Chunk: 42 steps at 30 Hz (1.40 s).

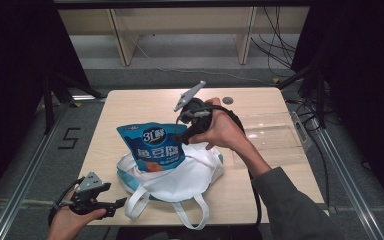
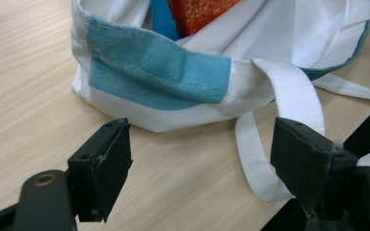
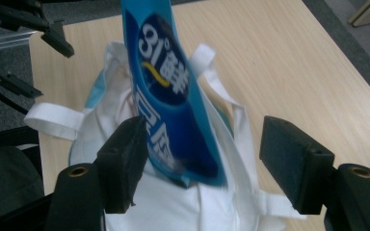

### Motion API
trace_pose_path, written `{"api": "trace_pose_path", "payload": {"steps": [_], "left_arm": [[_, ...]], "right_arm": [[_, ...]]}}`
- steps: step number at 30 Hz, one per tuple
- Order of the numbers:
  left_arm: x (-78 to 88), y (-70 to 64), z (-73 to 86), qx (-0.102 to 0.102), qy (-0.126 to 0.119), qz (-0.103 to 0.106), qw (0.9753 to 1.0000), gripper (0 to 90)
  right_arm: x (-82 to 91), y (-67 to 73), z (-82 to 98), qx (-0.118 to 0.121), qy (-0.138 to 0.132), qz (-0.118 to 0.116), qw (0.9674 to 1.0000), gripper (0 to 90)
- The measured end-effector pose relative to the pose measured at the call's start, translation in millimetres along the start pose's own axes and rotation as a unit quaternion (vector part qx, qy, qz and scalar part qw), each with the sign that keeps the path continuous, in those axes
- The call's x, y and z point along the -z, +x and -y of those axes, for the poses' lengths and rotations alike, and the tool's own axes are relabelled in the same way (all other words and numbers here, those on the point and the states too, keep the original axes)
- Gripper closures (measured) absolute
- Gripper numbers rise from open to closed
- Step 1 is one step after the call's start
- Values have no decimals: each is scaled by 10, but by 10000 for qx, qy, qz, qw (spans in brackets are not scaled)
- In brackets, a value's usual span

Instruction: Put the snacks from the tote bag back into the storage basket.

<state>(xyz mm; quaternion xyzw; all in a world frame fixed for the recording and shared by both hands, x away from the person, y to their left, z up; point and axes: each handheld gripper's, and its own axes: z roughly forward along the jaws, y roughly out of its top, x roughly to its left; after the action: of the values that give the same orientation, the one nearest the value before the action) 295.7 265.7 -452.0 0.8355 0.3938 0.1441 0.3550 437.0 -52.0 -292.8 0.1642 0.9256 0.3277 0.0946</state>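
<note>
Your right gripper (image 3: 202,163): jaws spread wide, nothing clamped. The blue foil snack pouch with white lettering (image 3: 173,101) stands between them, its lower end tucked in the mouth of the white cloth tote bag with teal trim (image 1: 180,175); one pad sits right beside the pouch, can't tell if it touches. Your left gripper (image 2: 202,163): jaws released, empty, at the table's near left corner, aimed at the bag's teal hem and white strap (image 2: 294,96). Bag lies mid-front on the light wooden table (image 1: 260,100).

Blue snack packet (image 1: 152,146) (white lettering), white bag (image 1: 190,175) with perhaps teal trim.
</note>
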Motion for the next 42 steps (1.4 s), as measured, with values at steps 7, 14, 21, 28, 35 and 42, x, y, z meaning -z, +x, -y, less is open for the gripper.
{"api": "trace_pose_path", "payload": {"steps": [7,14,21,28,35,42], "left_arm": [[-17,11,2,-25,-105,-38,9999,220],[-15,5,6,-19,-39,32,10000,220],[-21,-6,4,-8,-88,64,9999,220],[-30,0,9,0,-116,7,9999,220],[-39,2,11,54,-132,41,9999,221],[-50,-11,10,236,-59,-17,9997,221]], "right_arm": [[-150,16,-306,379,217,-134,9990,425],[-323,15,-469,614,346,-390,9967,548],[-480,12,-557,698,621,-551,9941,714],[-513,51,-580,839,797,-676,9910,896],[-490,98,-617,1124,980,-477,9877,900],[-340,159,-777,1269,991,-365,9863,900]]}}
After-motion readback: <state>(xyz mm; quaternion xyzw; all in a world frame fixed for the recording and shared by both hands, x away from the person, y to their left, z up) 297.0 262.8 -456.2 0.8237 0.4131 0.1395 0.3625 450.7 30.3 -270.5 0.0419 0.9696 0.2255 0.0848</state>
